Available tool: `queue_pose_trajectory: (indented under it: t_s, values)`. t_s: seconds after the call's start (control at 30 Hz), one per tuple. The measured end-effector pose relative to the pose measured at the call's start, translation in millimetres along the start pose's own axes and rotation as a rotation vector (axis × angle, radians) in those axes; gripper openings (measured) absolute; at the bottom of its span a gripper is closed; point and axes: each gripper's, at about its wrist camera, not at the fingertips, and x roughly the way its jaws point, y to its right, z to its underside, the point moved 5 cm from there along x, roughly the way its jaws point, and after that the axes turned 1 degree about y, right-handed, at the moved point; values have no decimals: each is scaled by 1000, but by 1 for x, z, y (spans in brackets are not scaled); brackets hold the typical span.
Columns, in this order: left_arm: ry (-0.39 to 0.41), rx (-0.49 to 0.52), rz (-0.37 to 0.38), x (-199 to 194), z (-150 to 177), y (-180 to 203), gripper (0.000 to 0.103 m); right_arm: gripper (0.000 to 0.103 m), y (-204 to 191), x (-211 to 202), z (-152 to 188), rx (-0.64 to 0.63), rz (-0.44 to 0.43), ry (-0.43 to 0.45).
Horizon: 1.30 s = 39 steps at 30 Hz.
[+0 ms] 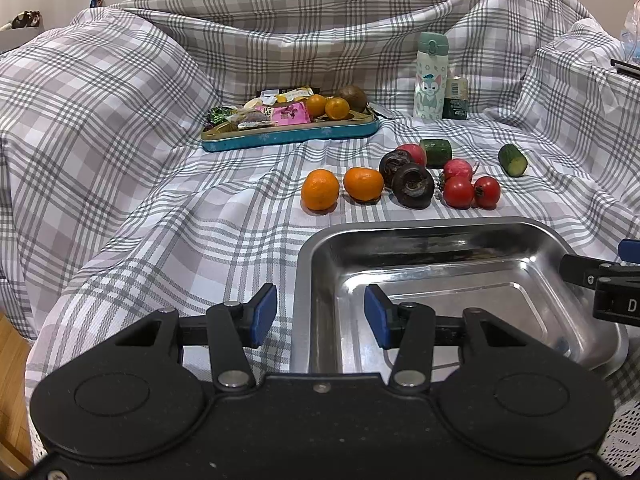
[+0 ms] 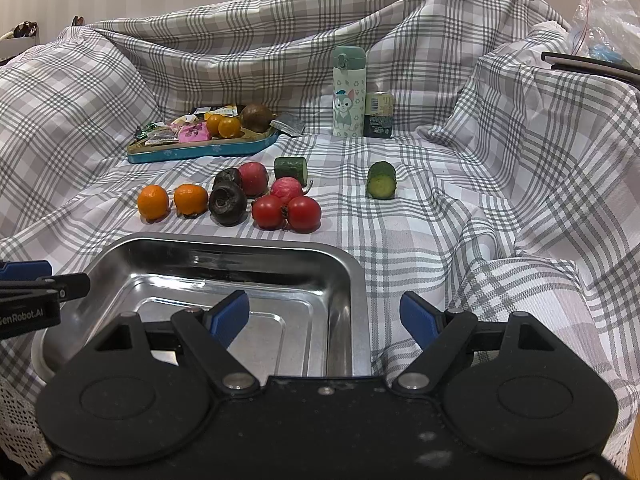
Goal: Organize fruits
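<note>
An empty steel tray (image 1: 520, 236) (image 2: 224, 246) sits on the checked cloth in front of both grippers. Behind it lie two tangerines (image 1: 320, 189) (image 2: 153, 201), two dark water chestnuts (image 1: 413, 186) (image 2: 227, 201), two red tomatoes (image 1: 458, 192) (image 2: 268, 212), two pink radishes (image 1: 458, 168) (image 2: 286, 190) and two cucumber pieces (image 1: 512, 160) (image 2: 382, 180). My left gripper (image 1: 320, 316) is open and empty, astride the tray's left rim. My right gripper (image 2: 325, 318) is open and empty, astride the tray's right rim.
A blue tin tray (image 1: 290, 136) (image 2: 202, 152) at the back holds snack packets, two small oranges and a brown fruit. A mint cartoon bottle (image 1: 431, 76) (image 2: 349, 92) and a dark green can (image 1: 456, 98) (image 2: 378, 115) stand behind the produce. Cloth folds rise on both sides.
</note>
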Motion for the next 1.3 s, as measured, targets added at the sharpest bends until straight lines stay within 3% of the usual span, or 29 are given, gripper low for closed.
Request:
queue_pose_trajectory:
  t_s: [1.3]
  values:
    - [27,2,-7,-4,0,1,55,85,-2,0,1,-5,-3,1]
